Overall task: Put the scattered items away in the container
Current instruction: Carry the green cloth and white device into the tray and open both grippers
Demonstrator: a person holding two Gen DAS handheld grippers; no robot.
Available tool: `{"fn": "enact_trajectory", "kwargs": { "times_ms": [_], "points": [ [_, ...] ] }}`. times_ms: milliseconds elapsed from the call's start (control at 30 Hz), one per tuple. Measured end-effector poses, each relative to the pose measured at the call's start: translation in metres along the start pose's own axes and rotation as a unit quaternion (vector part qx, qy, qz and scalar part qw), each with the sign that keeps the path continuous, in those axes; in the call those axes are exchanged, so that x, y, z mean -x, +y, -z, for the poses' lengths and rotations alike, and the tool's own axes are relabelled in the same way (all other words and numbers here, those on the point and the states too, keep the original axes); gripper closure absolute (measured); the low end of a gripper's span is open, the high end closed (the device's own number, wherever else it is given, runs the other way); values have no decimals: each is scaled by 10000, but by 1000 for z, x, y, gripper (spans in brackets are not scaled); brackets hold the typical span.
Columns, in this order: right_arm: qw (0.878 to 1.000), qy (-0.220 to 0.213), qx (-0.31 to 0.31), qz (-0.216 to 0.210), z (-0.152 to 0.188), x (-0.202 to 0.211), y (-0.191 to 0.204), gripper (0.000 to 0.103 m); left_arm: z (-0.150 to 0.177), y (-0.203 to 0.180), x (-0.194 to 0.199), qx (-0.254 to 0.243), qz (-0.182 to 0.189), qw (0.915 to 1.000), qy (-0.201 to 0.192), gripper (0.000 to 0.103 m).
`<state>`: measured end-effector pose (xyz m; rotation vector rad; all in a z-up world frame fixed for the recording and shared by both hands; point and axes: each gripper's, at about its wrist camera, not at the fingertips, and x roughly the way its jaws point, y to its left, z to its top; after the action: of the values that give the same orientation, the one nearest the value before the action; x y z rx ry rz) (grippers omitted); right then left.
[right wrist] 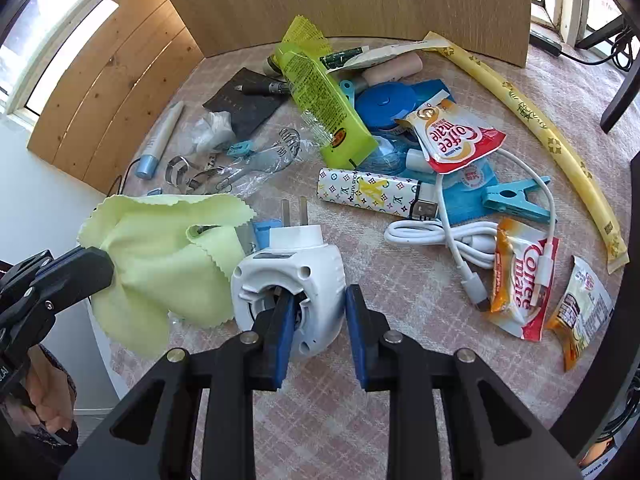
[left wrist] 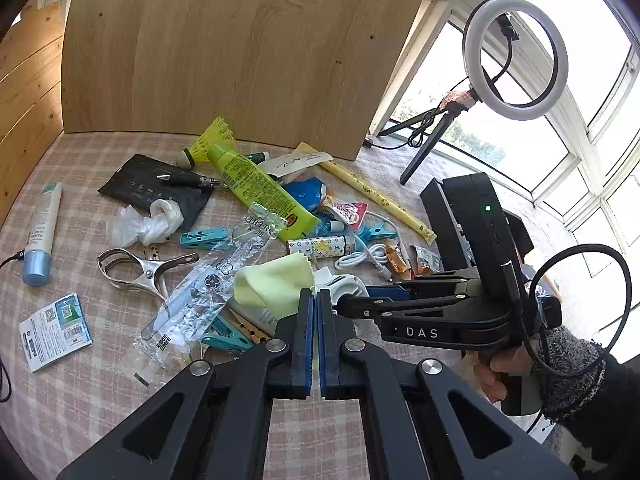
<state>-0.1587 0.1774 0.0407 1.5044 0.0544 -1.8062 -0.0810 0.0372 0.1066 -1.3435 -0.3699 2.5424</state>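
A pale green cloth [left wrist: 276, 284] [right wrist: 160, 256] hangs lifted off the checked tablecloth, and my left gripper [left wrist: 316, 300] [right wrist: 108, 268] is shut on its edge. Beside it a white plug-in device [right wrist: 292, 264] [left wrist: 346, 284] lies on the table, prongs pointing away. My right gripper [right wrist: 319, 294] [left wrist: 348, 302] straddles its ring wall. One pad sits inside the hole, the other against the outer side, and both press on the wall. No container shows in either view.
Clutter covers the table: a yellow-green tube [right wrist: 320, 96], a patterned lighter [right wrist: 368, 194], a white cable [right wrist: 452, 236], creamer sachets [right wrist: 520, 280], a teal peg [right wrist: 516, 200], a metal clip [left wrist: 136, 272]. A wooden board [left wrist: 240, 48] stands behind, a ring light [left wrist: 516, 58] far right.
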Motion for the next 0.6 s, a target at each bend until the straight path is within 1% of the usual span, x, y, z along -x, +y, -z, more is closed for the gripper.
{"fn": "enact_trajectory", "kwargs": {
  "times_ms": [67, 133, 200, 267, 333, 433, 600],
  "points": [
    [9996, -220, -124, -144, 5, 19, -5, 79, -6, -9, 7, -92, 40, 9999, -77, 102],
    [9983, -503, -225, -206, 10, 44, -12, 79, -14, -23, 12, -261, 161, 9995, -122, 102],
    [9961, -782, -353, -191, 15, 74, -26, 79, -23, -42, 13, -429, 308, 9985, -155, 102],
    [9936, -1019, -474, -69, 20, 104, -44, 79, -32, -67, 9, -620, 497, 9967, -158, 102],
    [9898, -1277, -609, 165, 26, 138, -70, 79, -40, -96, 1, -844, 652, 9942, -143, 102],
    [9809, -1604, -927, 592, 36, 185, -115, 79, -51, -141, -11, -1134, 943, 9890, -130, 102],
    [9589, -1892, -1555, 1429, 52, 252, -201, 79, -73, -211, -38, -1562, 1300, 9791, -106, 102]
  ]
}}
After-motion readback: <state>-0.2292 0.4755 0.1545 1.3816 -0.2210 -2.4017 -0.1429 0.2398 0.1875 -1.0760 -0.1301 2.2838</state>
